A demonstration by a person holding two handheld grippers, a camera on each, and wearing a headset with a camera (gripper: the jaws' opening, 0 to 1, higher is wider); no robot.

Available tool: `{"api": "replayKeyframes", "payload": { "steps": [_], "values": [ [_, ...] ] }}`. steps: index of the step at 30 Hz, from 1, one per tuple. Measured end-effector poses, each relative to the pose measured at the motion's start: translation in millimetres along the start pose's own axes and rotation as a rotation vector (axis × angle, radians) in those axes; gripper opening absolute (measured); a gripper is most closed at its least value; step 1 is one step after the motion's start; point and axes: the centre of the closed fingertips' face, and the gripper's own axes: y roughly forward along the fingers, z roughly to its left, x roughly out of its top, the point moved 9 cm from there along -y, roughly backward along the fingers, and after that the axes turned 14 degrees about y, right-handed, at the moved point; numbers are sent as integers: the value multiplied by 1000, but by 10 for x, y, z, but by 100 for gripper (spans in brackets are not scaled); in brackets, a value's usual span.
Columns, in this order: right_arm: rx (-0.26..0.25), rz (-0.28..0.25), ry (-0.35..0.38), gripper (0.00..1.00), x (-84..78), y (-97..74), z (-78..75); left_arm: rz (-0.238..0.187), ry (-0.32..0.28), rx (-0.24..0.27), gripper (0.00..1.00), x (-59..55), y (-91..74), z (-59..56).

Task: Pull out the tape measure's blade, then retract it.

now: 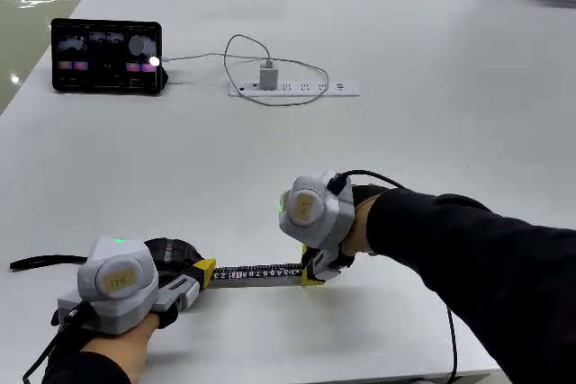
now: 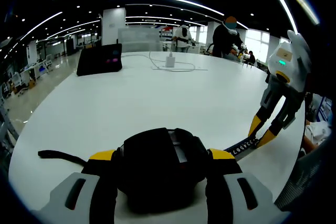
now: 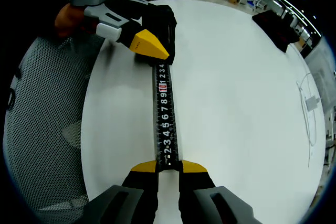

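— Location of tape measure (image 2: 163,166)?
— On white table (image 1: 405,132), near front edge. Black case clamped between jaws of left gripper (image 1: 193,278).
— Blade (image 3: 164,114)?
— Out by a short length, flat along table. Tip pinched by right gripper (image 3: 168,167), jaws nearly closed on it.
— Other items?
— Tablet (image 1: 106,56) and power strip (image 1: 297,89) at far side, well apart from both grippers.

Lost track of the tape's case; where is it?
Head view, front left of the table: the case is clamped in the left gripper, its blade reaching right to the right gripper.
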Motion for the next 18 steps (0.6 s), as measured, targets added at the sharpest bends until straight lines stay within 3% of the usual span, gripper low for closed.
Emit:
{"api": "replayKeyframes", "payload": {
  "steps": [18],
  "values": [
    [5,-5,1,11,40,15,7,-4,-5,-2,64,-3,3,6]
  ]
}}
